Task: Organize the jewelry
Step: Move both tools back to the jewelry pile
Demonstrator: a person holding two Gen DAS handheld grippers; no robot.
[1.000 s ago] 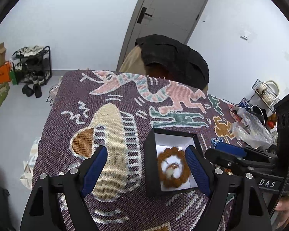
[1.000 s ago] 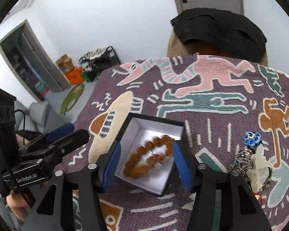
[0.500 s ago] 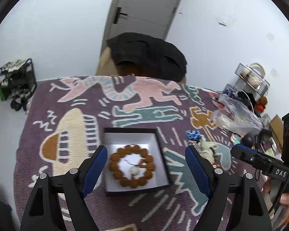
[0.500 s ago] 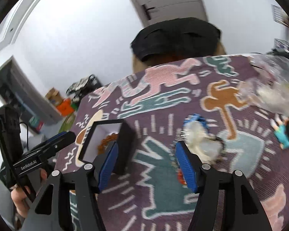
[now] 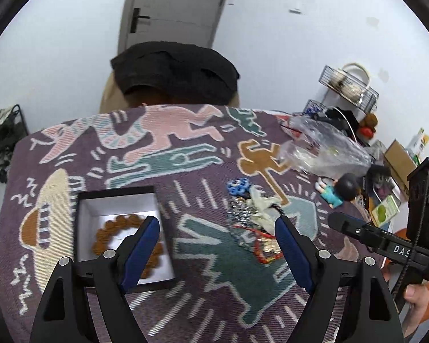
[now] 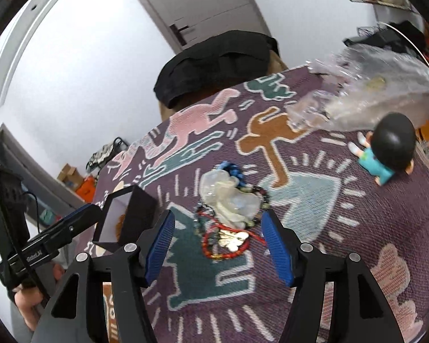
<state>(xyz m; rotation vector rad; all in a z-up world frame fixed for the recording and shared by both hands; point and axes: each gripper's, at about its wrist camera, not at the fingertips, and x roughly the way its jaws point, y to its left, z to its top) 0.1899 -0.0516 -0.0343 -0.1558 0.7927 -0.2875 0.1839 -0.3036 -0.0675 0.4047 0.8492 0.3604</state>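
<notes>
A black box with a white inside (image 5: 120,203) sits on the patterned cloth and holds a brown bead bracelet (image 5: 111,225). To its right lies a pile of jewelry (image 5: 254,228) with red bead strands, chains, a blue bead piece and a white pouch. My left gripper (image 5: 217,245) is open and empty, between box and pile. My right gripper (image 6: 218,243) is open and empty, its fingers on either side of the pile (image 6: 228,217), just above it. The box (image 6: 134,208) shows at its left.
A small doll (image 6: 389,148) with a black head lies right of the pile. A crumpled clear plastic bag (image 6: 371,97) lies behind it. A chair with a black cloth (image 5: 174,71) stands at the far table edge. Clutter and wire baskets stand at far right (image 5: 349,85).
Both grippers have swung right, away from the box and toward the jewelry pile. The right gripper, over the box a second ago, now stands over the pile. Both stay open.
</notes>
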